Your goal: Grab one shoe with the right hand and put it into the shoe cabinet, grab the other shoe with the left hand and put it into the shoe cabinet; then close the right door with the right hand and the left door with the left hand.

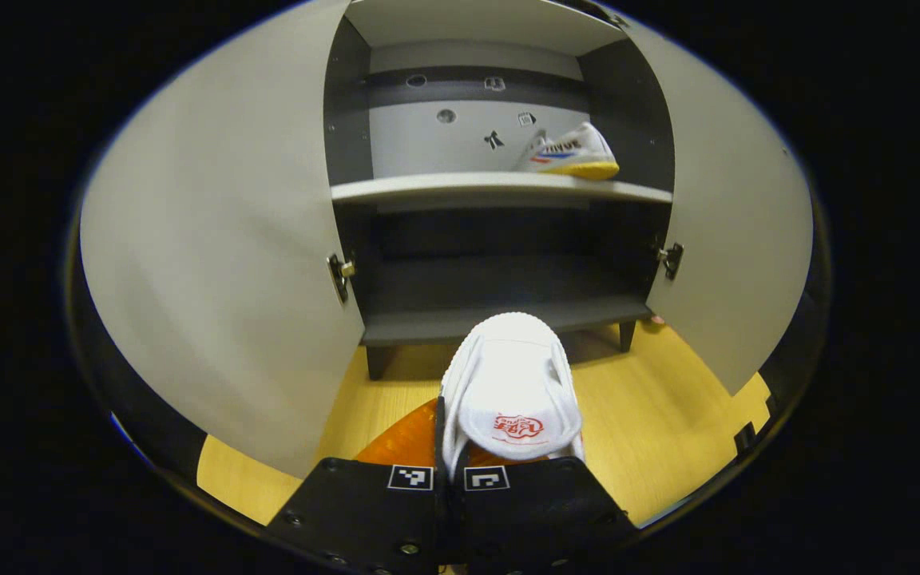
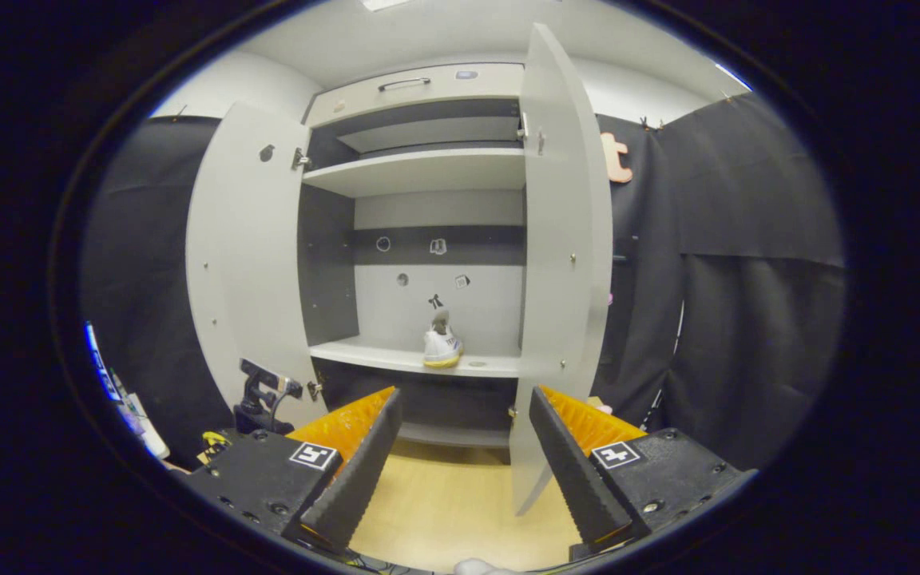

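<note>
- Your left gripper (image 1: pixel 450 479) has its jaws clamped on a white lace-up shoe (image 1: pixel 510 395), held before the open grey shoe cabinet (image 1: pixel 500 188).
- Your right gripper (image 2: pixel 460 455) hangs with jaws apart.
- The other white, yellow-soled shoe (image 2: pixel 442 345) sits on the cabinet's pale shelf (image 2: pixel 396 355).

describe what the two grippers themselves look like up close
Each gripper has a black, blocky body with visible screws, and a small square black-and-white marker sits at the base of each finger. The right gripper has long wedge-shaped fingers with ribbed inner faces. The left gripper shows the same black body with two markers side by side.
</note>
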A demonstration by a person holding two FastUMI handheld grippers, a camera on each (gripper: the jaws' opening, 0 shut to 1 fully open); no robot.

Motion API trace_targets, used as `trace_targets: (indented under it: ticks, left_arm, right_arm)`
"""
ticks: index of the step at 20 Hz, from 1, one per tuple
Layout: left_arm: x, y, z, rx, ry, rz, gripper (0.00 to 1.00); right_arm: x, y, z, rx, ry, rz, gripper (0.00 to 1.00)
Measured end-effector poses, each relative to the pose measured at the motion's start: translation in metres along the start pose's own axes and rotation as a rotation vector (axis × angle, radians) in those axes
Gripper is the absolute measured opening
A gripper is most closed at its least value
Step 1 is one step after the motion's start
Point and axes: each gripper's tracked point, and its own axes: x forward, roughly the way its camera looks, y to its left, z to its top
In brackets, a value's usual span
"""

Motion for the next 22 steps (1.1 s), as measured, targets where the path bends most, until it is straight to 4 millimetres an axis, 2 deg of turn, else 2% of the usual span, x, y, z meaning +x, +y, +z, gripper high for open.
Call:
trace_targets:
  ticks: [1, 2, 3, 4, 6, 10, 11, 14, 15, 16, 20, 22]
  left_arm:
    - [-0.003, 0.003, 0.020, -0.003, -0.026, 0.015, 0.00]
    - [-0.005, 0.007, 0.040, -0.004, -0.050, 0.033, 0.00]
    - [-0.024, -0.002, 0.055, -0.009, -0.075, 0.043, 0.00]
    - [-0.028, 0.003, 0.067, -0.007, -0.093, 0.038, 0.00]
    - [-0.035, -0.002, 0.100, -0.014, -0.126, 0.032, 0.00]
    - [-0.014, -0.006, 0.153, -0.003, -0.204, 0.055, 0.00]
    - [-0.012, -0.008, 0.161, -0.003, -0.219, 0.065, 0.00]
    - [0.010, -0.017, 0.203, -0.009, -0.244, 0.076, 0.00]
    - [0.019, -0.018, 0.215, -0.009, -0.257, 0.085, 0.10]
    - [0.031, -0.018, 0.229, -0.013, -0.257, 0.093, 0.00]
    - [0.085, -0.028, 0.259, 0.000, -0.245, 0.112, 0.00]
    - [0.111, -0.026, 0.266, -0.014, -0.231, 0.131, 0.00]
  right_arm:
    - [0.003, 0.003, 0.001, -0.002, -0.004, 0.013, 0.97]
    - [0.005, 0.004, 0.002, -0.001, -0.004, 0.023, 1.00]
    - [0.007, 0.007, 0.002, 0.001, -0.005, 0.035, 1.00]
    - [0.009, 0.008, 0.004, -0.001, -0.006, 0.046, 0.97]
    - [0.013, 0.013, 0.006, -0.012, -0.013, 0.073, 1.00]
    - [0.020, 0.021, 0.007, -0.028, -0.013, 0.128, 1.00]
    - [0.021, 0.023, 0.005, -0.030, -0.008, 0.142, 1.00]
    - [0.025, 0.024, 0.003, -0.042, -0.001, 0.170, 1.00]
    - [0.026, 0.024, 0.001, -0.050, 0.003, 0.177, 1.00]
    - [0.028, 0.023, 0.001, -0.059, 0.006, 0.183, 1.00]
    - [0.035, 0.014, -0.004, -0.065, 0.019, 0.191, 1.00]
    - [0.037, 0.009, -0.006, -0.063, 0.029, 0.188, 1.00]
